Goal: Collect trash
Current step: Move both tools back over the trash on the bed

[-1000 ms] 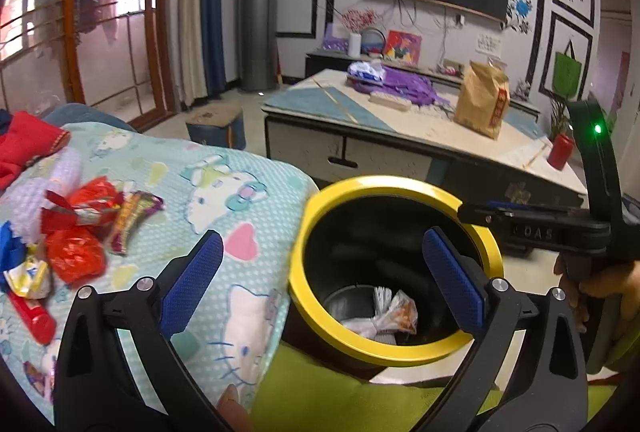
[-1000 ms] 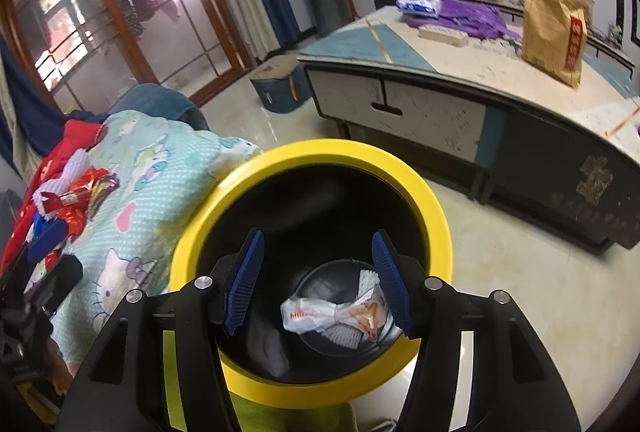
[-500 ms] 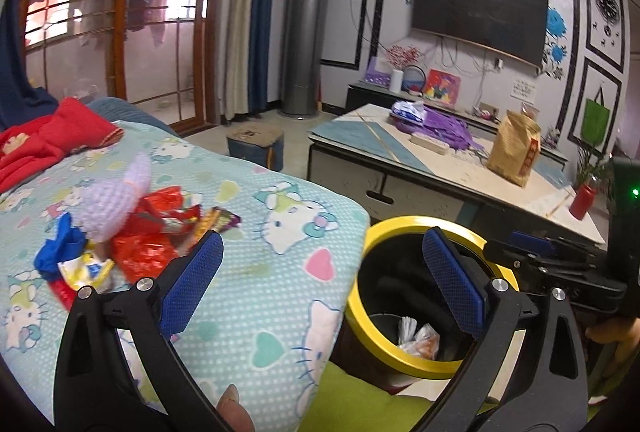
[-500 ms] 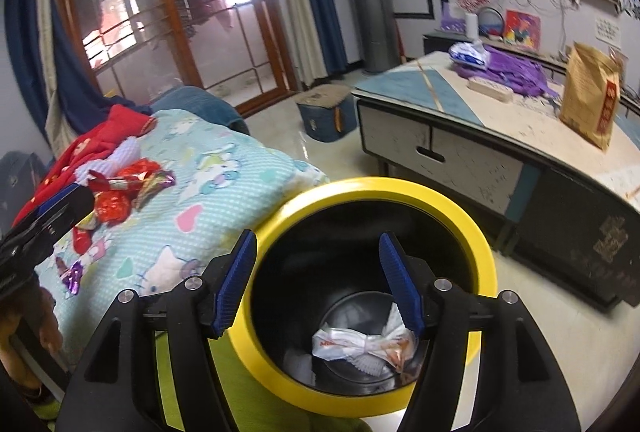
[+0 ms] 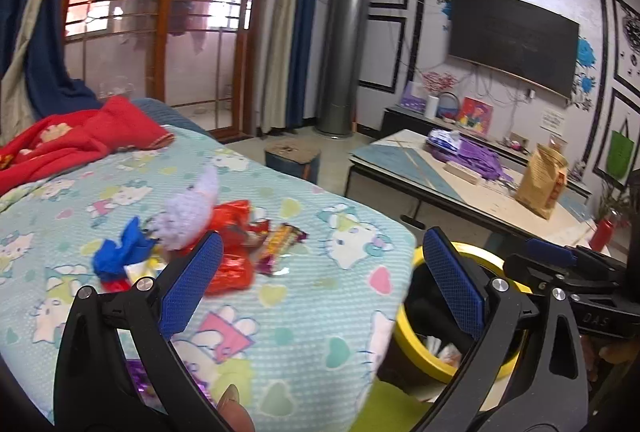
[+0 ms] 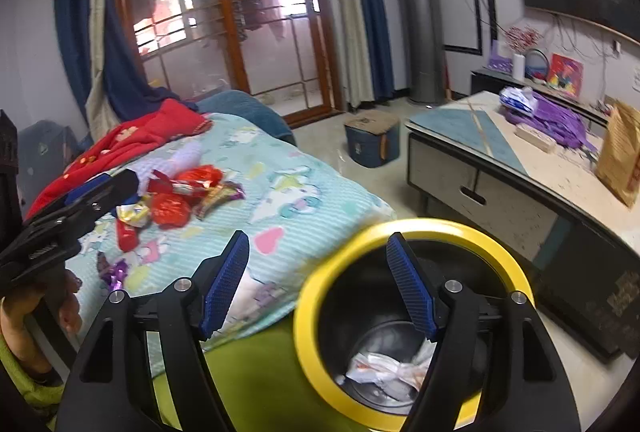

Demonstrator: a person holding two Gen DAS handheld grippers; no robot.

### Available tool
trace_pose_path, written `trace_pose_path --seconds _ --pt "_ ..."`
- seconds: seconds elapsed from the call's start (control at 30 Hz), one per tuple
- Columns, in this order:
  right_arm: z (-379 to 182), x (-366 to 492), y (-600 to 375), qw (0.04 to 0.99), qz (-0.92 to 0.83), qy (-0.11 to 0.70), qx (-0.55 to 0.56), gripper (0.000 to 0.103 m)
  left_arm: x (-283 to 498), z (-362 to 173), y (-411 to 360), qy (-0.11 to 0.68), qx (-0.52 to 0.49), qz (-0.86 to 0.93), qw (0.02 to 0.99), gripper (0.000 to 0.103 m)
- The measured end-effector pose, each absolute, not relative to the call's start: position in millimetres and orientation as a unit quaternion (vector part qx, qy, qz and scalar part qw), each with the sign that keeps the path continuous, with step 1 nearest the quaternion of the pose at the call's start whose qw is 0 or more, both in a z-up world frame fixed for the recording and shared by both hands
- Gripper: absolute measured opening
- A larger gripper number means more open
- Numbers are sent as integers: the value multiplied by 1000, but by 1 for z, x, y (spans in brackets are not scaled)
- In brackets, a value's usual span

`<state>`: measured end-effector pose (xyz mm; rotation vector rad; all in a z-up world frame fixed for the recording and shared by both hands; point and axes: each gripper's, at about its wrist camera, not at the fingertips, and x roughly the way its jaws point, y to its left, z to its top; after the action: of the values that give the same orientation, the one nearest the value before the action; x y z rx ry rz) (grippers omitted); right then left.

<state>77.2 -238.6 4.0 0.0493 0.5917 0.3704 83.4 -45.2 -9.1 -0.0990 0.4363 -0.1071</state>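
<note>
A pile of wrappers [image 5: 232, 252] lies on the Hello Kitty blanket [image 5: 300, 316]: red foil, a striped bar wrapper [image 5: 280, 242], blue scrap, lilac fluff. It also shows in the right wrist view [image 6: 176, 199]. The yellow-rimmed black bin [image 6: 400, 232] stands beside the blanket's edge with crumpled white wrappers [image 6: 388, 372] inside. My left gripper [image 5: 320, 280] is open and empty above the blanket, short of the pile. My right gripper [image 6: 318, 284] is open and empty over the bin's left rim. The bin also shows in the left wrist view [image 5: 412, 336].
A red blanket [image 5: 80, 139] lies at the far left. A low table [image 6: 520, 167] with a brown paper bag [image 5: 540, 179] and purple cloth stands beyond the bin. A small blue stool [image 6: 372, 139] stands on the floor.
Both grippers have swung left, away from the bin toward the wrapper pile on the blanket. Both stay open and empty. The bin now sits at the right of both views.
</note>
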Motion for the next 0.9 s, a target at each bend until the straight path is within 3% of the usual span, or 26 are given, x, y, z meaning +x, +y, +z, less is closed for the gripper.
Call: trace_pose_path --seconds 0.9 --pt "15 107 -99 911 297 283 -38 70 79 -7 73 212 -134 68 966 92"
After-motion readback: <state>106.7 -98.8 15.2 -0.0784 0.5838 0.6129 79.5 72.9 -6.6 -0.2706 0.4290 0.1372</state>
